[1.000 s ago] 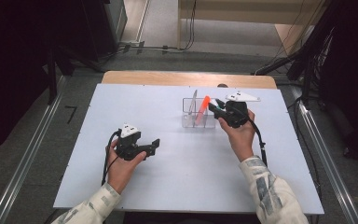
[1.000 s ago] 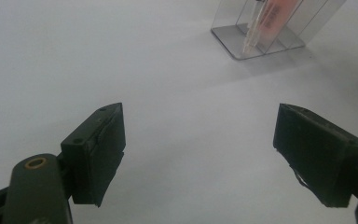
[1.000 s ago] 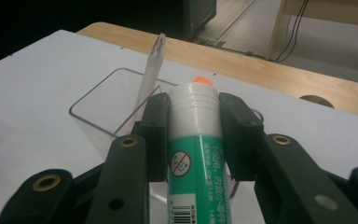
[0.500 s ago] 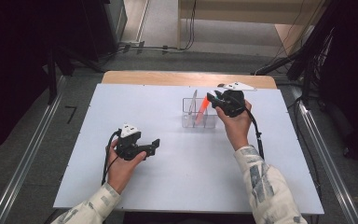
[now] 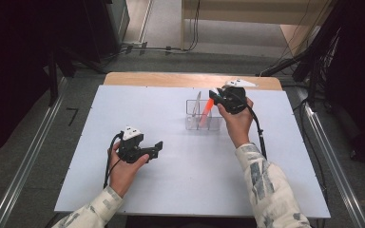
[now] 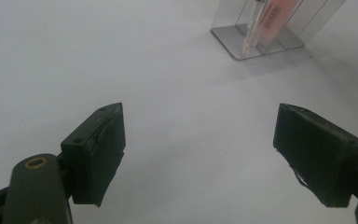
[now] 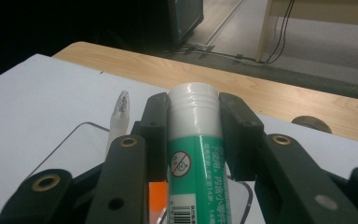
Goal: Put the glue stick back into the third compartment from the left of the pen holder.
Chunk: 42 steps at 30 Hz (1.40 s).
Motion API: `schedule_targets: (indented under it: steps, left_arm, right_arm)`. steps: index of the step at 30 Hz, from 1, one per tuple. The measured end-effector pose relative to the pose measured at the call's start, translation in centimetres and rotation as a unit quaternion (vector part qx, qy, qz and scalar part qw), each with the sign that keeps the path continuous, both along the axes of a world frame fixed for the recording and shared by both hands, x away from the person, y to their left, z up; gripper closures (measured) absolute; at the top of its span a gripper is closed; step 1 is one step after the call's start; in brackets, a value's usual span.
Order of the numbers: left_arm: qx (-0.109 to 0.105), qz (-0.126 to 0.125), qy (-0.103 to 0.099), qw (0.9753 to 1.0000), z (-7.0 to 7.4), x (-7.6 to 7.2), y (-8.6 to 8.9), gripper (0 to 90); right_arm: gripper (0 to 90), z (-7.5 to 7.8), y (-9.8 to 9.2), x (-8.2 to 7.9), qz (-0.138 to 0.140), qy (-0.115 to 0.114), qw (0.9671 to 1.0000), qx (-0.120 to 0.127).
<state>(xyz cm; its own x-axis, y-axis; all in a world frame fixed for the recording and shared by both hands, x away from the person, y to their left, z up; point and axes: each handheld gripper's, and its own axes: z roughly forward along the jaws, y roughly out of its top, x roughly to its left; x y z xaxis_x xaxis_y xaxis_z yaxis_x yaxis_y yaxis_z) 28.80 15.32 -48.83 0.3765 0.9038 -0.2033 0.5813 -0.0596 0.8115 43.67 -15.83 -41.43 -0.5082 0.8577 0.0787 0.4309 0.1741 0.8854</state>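
My right gripper point(image 7: 193, 109) is shut on a green glue stick point(image 7: 196, 158) whose white end sticks out past the jaws. In the high view the right gripper point(image 5: 216, 97) hovers over the right side of a clear plastic organizer point(image 5: 192, 124) at the table's back centre. In the organizer stand an orange item point(image 5: 204, 113) and a white pen point(image 5: 197, 101). The pen's tip point(image 7: 120, 109) shows just left of the jaws. My left gripper point(image 5: 158, 148) rests open on the white table, with nothing between its jaws point(image 6: 198, 135). The organizer point(image 6: 242, 44) lies far ahead of it.
The white table top point(image 5: 180, 180) has a wooden strip point(image 5: 171, 78) along its far edge. A white triangular piece point(image 5: 241, 83) lies behind the right gripper. Cables and dark equipment stand on the floor beyond the table.
The right gripper has carried the glue stick away from the person and slightly left, ending over the organizer. The left gripper has stayed still.
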Motion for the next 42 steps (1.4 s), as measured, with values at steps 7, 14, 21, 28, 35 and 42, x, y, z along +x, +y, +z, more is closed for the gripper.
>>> schedule_targets:
  steps: [7, 14, 21, 28, 35, 42]
  left_arm:
    - [-0.001, 0.001, -0.001, 1.0000, 0.02, -0.02, 0.01, 17.4]
    - [-0.001, 0.001, -0.001, 1.0000, 0.01, -0.01, 0.01, 17.4]
    - [-0.001, 0.001, -0.001, 1.0000, 0.01, -0.01, 0.02, 17.3]
    - [-0.001, 0.001, -0.001, 1.0000, 0.02, -0.02, 0.03, 17.4]
    - [-0.001, 0.001, -0.002, 1.0000, 0.01, -0.01, 0.02, 17.4]
    - [-0.001, 0.000, -0.001, 1.0000, 0.01, -0.01, 0.04, 17.4]
  right_arm:
    - [63.2, 0.34, 0.03, 0.46, -0.005, 0.002, 0.9999, 0.009]
    - [63.1, 0.28, -0.01, 0.62, -0.009, 0.004, 0.9999, 0.010]
    - [63.0, 0.30, -0.16, 0.75, -0.010, 0.008, 0.9997, 0.021]
    - [62.9, 0.27, -0.17, 0.88, -0.014, 0.008, 0.9996, 0.024]
    - [62.9, 0.31, -0.24, 0.94, -0.017, 0.011, 0.9994, 0.029]
    - [62.7, 0.29, -0.20, 0.97, -0.020, 0.010, 0.9992, 0.032]
